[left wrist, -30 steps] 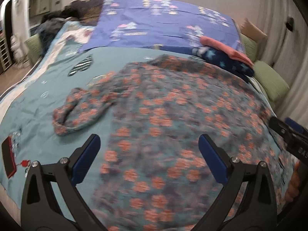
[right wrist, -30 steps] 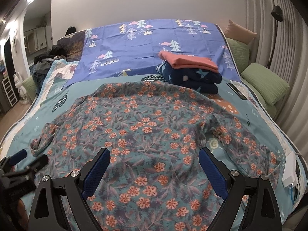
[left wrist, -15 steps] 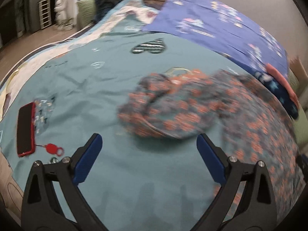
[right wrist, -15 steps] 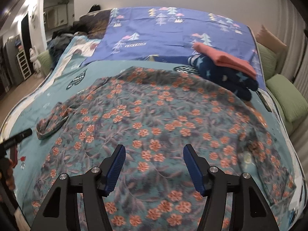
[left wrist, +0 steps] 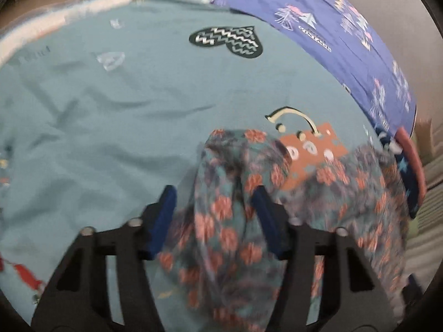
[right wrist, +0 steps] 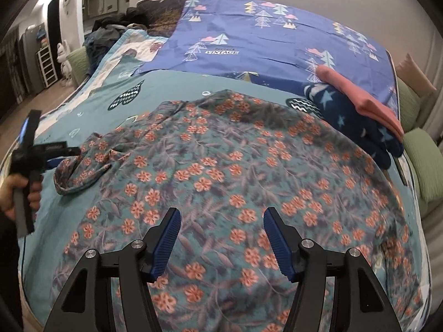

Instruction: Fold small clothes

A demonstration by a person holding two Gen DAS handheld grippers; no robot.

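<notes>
Sleeve fold beginning: left gripper (left wrist: 213, 210), jaws half-spread around the floral shirt's sleeve (left wrist: 229, 182) at lower centre, must next pinch it; right gripper (right wrist: 221, 235) hovers spread, empty.

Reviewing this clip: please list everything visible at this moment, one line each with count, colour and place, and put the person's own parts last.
floral garment: one, teal with orange flowers, spread over the middle of the bed; its left sleeve lies between the left gripper's fingers.
folded clothes: one stack, navy with stars under salmon pink, far right of the bed.
teal bedspread: one, teal with printed hearts, covers the bed.
purple sheet: one, purple with tree prints, far end of the bed.
green cushions: at least two, right of the bed.
dark clothes pile: one, far left corner.
left gripper: black with blue pads, fingers either side of the sleeve, not closed.
right gripper: black with blue pads, open above the garment's near part.
</notes>
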